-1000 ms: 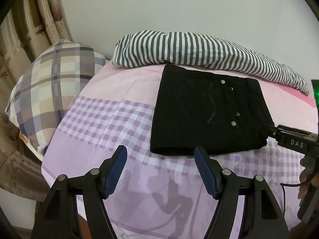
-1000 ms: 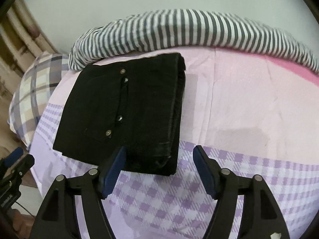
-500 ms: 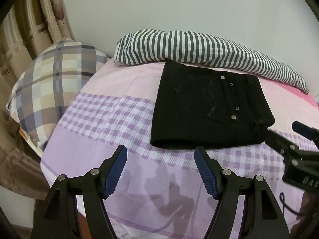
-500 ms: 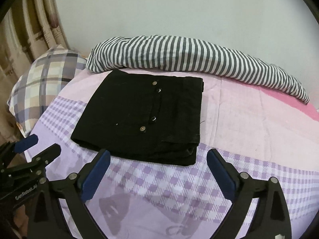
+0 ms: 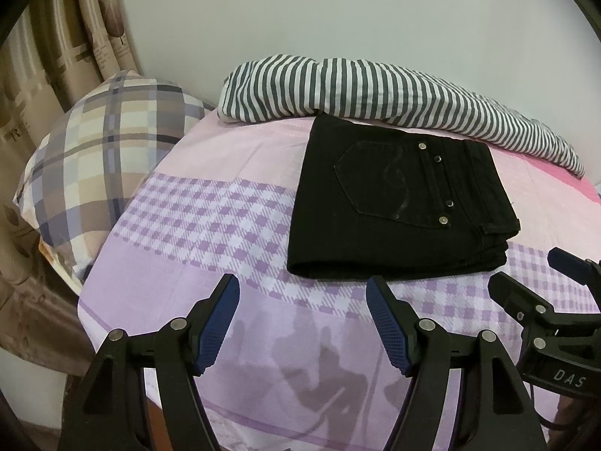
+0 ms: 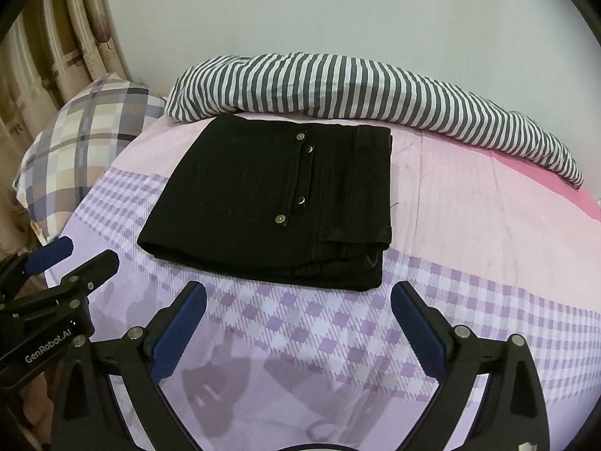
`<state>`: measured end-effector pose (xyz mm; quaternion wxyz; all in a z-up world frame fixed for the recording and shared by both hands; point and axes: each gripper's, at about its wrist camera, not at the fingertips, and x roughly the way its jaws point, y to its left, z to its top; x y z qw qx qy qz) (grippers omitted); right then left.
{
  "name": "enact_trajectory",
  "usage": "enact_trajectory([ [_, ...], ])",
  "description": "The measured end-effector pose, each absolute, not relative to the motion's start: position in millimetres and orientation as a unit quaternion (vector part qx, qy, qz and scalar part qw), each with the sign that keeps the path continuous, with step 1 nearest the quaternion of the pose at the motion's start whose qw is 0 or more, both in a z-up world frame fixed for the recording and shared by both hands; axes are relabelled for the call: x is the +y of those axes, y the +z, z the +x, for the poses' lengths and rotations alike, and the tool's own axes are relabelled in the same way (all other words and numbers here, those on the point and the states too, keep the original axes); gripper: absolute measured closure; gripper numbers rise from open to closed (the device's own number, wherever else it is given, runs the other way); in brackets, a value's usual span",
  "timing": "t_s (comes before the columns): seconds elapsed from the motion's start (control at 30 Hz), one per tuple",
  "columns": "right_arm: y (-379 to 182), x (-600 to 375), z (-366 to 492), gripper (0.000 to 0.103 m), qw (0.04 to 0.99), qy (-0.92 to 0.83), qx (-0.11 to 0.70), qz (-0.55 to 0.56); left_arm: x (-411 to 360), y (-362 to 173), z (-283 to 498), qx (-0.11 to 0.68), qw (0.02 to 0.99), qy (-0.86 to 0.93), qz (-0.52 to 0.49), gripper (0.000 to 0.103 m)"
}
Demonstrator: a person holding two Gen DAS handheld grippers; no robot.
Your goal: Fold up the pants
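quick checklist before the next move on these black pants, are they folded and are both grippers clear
1. Black pants folded into a compact rectangle, layers stacked at the near right corner: ok.
2. Pants lying flat on the bedsheet, wholly on the bed: ok.
3. Left gripper open, nothing between its pads, short of the pants: ok.
4. Right gripper open wide, empty, clear of the near edge: ok.
5. Far edge of the pants against the striped blanket, touching or tucked under: cannot tell.
6. Edges aligned underneath the stack: cannot tell.
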<state>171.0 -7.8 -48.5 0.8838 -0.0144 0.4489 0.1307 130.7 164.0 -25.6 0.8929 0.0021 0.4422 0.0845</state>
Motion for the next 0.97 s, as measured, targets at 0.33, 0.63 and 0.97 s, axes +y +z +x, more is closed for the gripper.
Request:
enact_trajectory([
  [0.33, -53.0, -8.2, 171.8, 0.006, 0.880, 0.132, 0.456, -0.013, 162.3, -25.8, 130.3, 0.438, 0.895, 0.088, 0.012, 0.032],
  [0.63, -57.1, -6.8, 171.7, 0.006, 0.876, 0.136, 0.462, -0.013, 159.9, -26.5, 128.6, 0.437, 0.895, 0.092, 0.018, 0.032],
  [0.97, -58.3, -7.7, 171.8, 0.006, 0.874, 0.136, 0.466, -0.013, 161.7, -27.8, 130.4, 0.439, 0.894, 0.090, 0.014, 0.032],
])
